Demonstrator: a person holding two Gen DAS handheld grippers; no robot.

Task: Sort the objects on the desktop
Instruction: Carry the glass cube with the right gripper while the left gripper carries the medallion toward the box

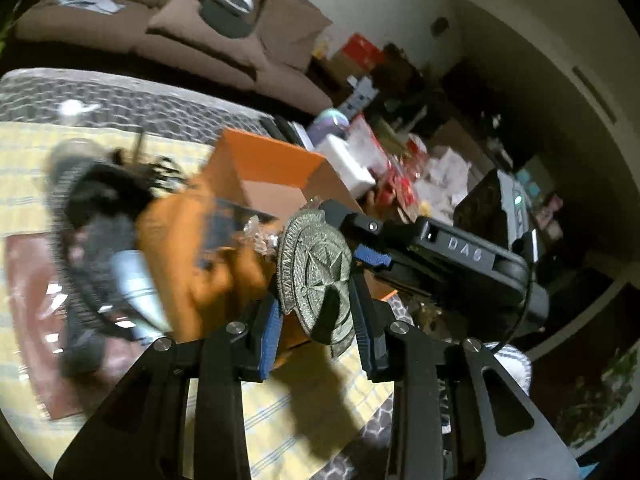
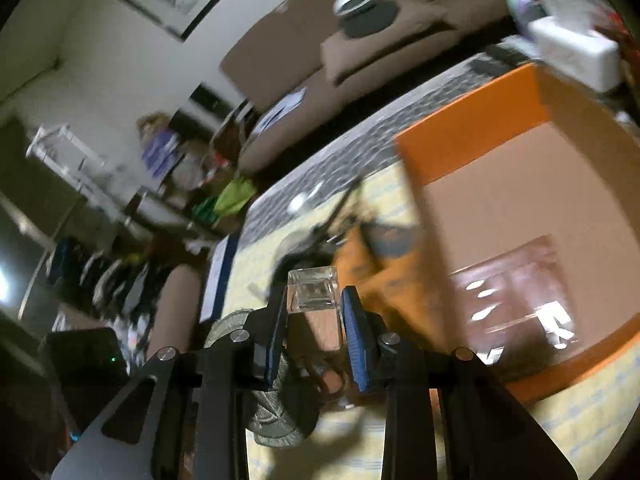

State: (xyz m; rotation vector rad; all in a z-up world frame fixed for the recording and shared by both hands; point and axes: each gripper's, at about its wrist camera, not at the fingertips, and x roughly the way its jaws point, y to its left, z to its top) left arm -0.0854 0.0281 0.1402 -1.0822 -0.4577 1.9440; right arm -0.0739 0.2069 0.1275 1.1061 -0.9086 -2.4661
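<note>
My left gripper [image 1: 316,280] is shut on a round grey-green medallion [image 1: 314,270] with a star relief, held on edge above the yellow cloth. My right gripper [image 2: 314,304] is shut on a clear square glass block [image 2: 312,286]; its black body shows in the left wrist view [image 1: 460,256]. The medallion also shows low in the right wrist view [image 2: 276,416], below the right fingers. An open orange box [image 1: 260,160] stands just beyond both grippers; in the right wrist view its brown inside [image 2: 500,200] holds a shiny reddish item [image 2: 516,292].
An orange blurred item [image 1: 192,248] and dark cables and objects [image 1: 96,216] lie left of the box on the yellow striped cloth [image 1: 280,408]. A red-brown pad [image 1: 36,320] lies at the left. A white box [image 1: 348,160], clutter and a brown sofa [image 1: 192,28] lie behind.
</note>
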